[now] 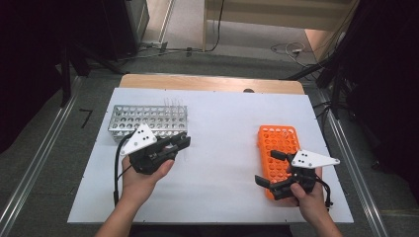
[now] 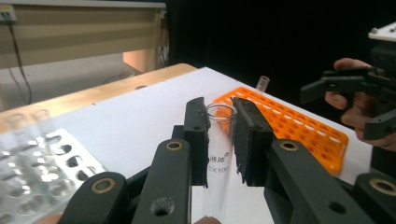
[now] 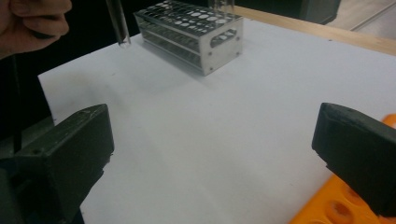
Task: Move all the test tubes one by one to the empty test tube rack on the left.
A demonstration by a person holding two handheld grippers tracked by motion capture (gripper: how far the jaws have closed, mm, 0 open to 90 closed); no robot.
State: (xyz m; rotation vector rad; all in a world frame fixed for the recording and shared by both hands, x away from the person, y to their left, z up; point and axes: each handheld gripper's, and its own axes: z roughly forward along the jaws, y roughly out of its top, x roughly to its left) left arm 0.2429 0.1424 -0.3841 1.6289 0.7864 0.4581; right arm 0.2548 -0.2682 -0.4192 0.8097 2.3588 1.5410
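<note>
Left tongs (image 2: 219, 140) clench a clear test tube (image 2: 218, 154) upright between their pads; right tongs (image 1: 273, 169) gape empty beside the orange rack (image 1: 281, 143).

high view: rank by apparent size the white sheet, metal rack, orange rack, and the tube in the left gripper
1. white sheet, by far the largest.
2-3. metal rack and orange rack: footprints look alike, and a gripper hides part of each, so no ranking.
4. glass tube in the left gripper, a faint sliver by the fingers.
</note>
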